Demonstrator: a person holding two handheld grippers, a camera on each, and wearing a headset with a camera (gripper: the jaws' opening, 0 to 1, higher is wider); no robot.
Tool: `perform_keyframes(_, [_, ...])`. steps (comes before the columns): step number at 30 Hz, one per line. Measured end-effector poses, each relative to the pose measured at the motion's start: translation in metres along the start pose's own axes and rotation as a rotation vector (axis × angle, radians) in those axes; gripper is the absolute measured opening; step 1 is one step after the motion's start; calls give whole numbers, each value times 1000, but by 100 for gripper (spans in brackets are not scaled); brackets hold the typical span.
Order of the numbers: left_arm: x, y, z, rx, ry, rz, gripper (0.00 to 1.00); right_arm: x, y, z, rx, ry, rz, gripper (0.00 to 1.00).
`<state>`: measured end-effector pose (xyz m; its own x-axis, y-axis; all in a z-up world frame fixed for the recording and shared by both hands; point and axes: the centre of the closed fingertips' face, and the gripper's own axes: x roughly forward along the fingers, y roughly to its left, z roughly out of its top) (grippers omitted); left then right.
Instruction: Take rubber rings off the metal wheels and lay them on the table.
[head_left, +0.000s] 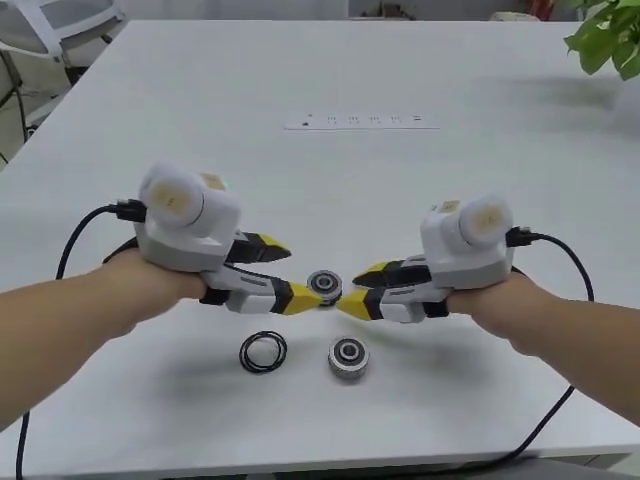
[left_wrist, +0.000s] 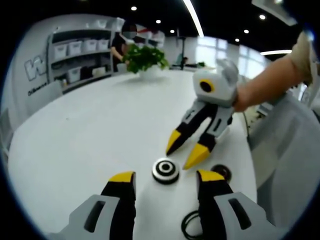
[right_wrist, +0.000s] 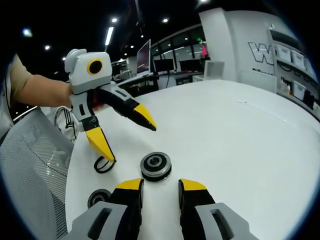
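left gripper (head_left: 298, 275) jaws apart | right gripper (head_left: 352, 289) jaws apart | wheel (head_left: 324, 285) between | rings (head_left: 263, 351) on table (head_left: 400, 200)

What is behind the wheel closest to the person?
Behind that wheel lies a second wheel, between the tips of the open left gripper and right gripper. The table beneath it is covered from sight.

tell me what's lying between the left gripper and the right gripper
A metal wheel lies on the table between the left gripper and the right gripper; the head view shows it.
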<state>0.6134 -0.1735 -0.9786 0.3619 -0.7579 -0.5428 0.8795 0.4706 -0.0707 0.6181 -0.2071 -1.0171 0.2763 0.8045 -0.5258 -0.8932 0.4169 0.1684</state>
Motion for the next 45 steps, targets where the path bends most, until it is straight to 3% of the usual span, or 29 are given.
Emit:
perform_keyframes(13, [10, -3, -3, -8, 10, -19, 46, 6, 3, 3, -23, -21, 16, 20])
perform_keyframes(26, [20, -7, -3, -18, 11, -37, 36, 8, 6, 4, -59, -18, 21, 17])
perform_keyframes(40, [26, -2, -5, -25, 18, -31, 24, 9, 5, 2, -59, -20, 18, 16])
perform_keyframes(45, [27, -2, -5, 29, 27, -14, 19, 9, 5, 2, -59, -23, 14, 15])
